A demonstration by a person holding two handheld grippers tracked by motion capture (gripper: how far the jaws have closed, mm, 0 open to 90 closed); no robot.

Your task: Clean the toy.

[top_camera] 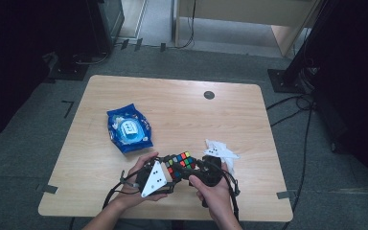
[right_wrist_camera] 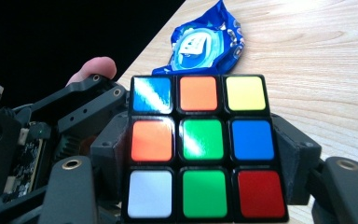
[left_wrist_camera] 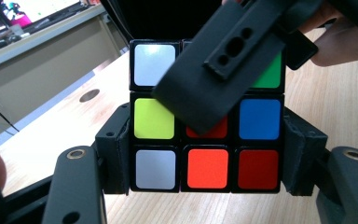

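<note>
both grippers are clamping the colour cube (top_camera: 179, 163) between them. the left gripper (left_wrist_camera: 205, 154) is pressing its sides; the right gripper (right_wrist_camera: 200, 158) is gripping likewise, near the blue packet (top_camera: 129, 128).

Both grippers black: left gripper (top_camera: 165, 175) carries white triangular plate with dark dots, brass-ringed screw holes, black cables trailing lower frame.

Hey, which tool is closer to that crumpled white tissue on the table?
Right. The right tool sits just beside the white tissue, at its near left, while the left tool is farther left, across the puzzle cube both tools clamp.
</note>
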